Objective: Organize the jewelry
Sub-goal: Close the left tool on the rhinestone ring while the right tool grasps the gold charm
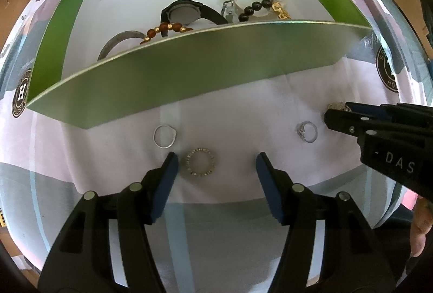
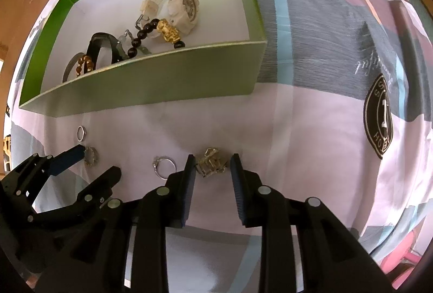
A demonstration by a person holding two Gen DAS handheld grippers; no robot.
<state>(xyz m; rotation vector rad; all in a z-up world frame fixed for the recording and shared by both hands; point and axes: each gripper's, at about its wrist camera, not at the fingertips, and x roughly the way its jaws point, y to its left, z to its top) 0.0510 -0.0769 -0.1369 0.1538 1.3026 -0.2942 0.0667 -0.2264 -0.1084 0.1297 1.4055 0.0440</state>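
Between the half-open, empty jaws of the left gripper (image 1: 216,160), hard by the left pad, lies a studded ring (image 1: 199,162) on the bedspread (image 1: 230,103), while the right gripper (image 2: 212,164) narrowly brackets an unpinched gold trinket (image 2: 212,162).

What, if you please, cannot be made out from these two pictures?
- Bangle, left wrist view: its lower part is hidden behind the box's front wall.
- Brown bead bracelet, right wrist view: partly hidden by the same wall.
- Gold trinket, left wrist view: mostly covered by the right tongs.
- Studded ring, right wrist view: partly behind a finger of the left tongs.
- Cloth badges' lettering: cut off, unreadable.
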